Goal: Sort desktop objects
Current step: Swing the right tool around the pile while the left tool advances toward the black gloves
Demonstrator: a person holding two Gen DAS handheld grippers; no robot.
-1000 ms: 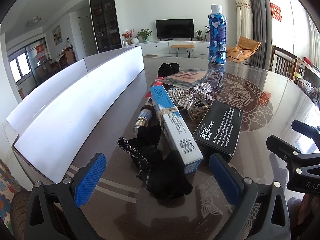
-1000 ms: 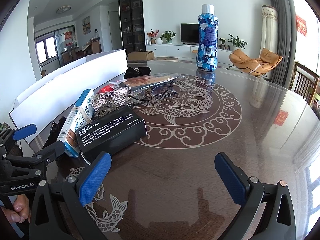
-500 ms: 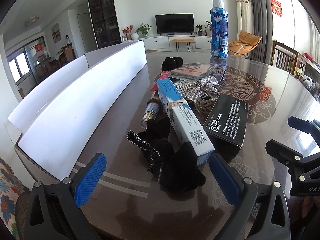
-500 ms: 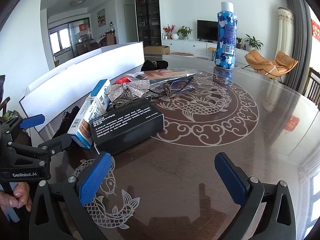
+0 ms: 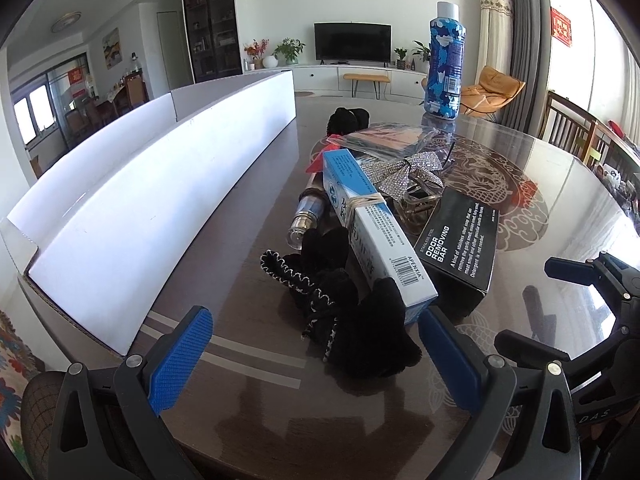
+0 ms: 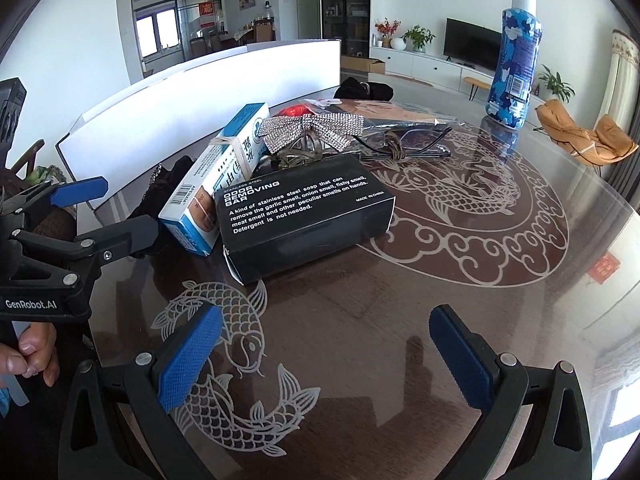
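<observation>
Sunlit living room behind, with a dark television on a low white cabinet; in front of us a glossy brown table (image 6: pixel 400 340) etched with fish and a dragon. We hold two grippers low at its near edge. Our left gripper (image 5: pixel 316 356) has its blue pads spread wide, empty, facing a black glove (image 5: pixel 344 312) that lies just ahead between them. Our right gripper (image 6: pixel 328 356) is likewise wide apart and empty, over bare tabletop. The clutter to sort sits in a heap: a blue-and-white carton (image 5: pixel 376 236) resting on the glove, a black box (image 6: pixel 300 216) printed "Odor Removing Bar" touching the carton, a glittery bow (image 6: pixel 312 128) behind them, a clear packet (image 5: pixel 384 140) farther back, and a blue patterned bottle (image 6: pixel 514 64) standing well apart. A long white box (image 5: pixel 140 200) lies open along the left side, probably the place for sorted items. We judge sorting has barely begun, with the first pick still to make; next, the left gripper would need to advance over the glove and squeeze, minding the carton leaning on it. A metal-tipped tube (image 5: pixel 308 216) is half hidden under the carton, a red item behind it is mostly covered, and the white box's inside is out of view.
</observation>
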